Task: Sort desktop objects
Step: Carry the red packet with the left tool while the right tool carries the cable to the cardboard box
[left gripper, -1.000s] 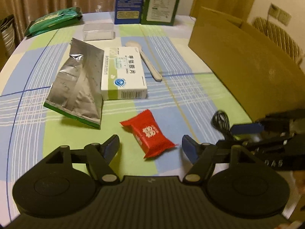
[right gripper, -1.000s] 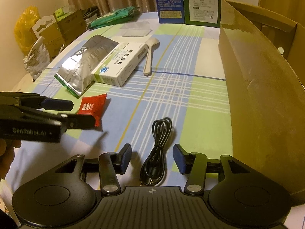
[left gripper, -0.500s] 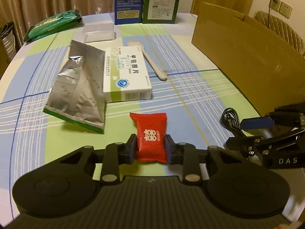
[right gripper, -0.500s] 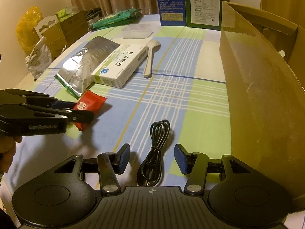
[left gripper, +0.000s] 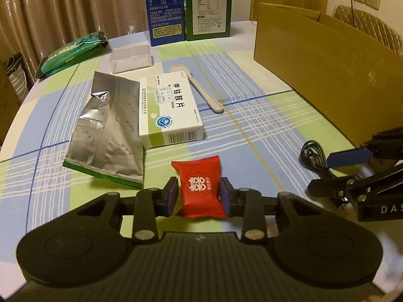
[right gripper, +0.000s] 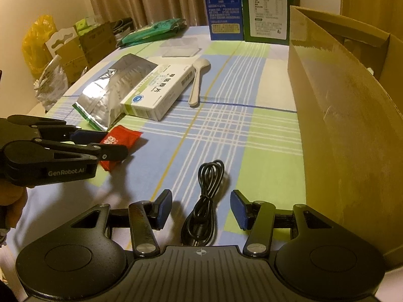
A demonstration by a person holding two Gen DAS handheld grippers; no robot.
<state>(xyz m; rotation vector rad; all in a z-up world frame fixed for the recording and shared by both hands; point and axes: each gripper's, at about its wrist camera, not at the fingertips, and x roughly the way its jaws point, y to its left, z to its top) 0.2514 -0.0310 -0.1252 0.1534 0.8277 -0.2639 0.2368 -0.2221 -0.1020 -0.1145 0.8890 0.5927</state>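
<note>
Two views differ: only the right wrist shows a yellow bag point(right gripper: 37, 40) at ten o'clock. The left gripper point(left gripper: 200, 196), jaws opening slightly, pinches the red candy packet point(left gripper: 200, 188). The right gripper point(right gripper: 200, 211) stands wide around the black cable point(right gripper: 204, 206), untouched.

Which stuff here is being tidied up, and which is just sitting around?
Being sorted:
- red candy packet, in the left gripper, jaws opening slightly
- coiled black cable, between the open right gripper fingers
- brown cardboard box

Lying about:
- silver foil pouch
- white medicine box
- pale plastic spoon

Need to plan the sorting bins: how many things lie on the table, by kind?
Packets: 3: red candy packet, silver foil pouch, green wrapper
Cartons: 4: white medicine box, blue carton, green carton, brown cardboard box
Clear plastic case: 1
Beige spoon: 1
Black cable: 1
Total: 10
</note>
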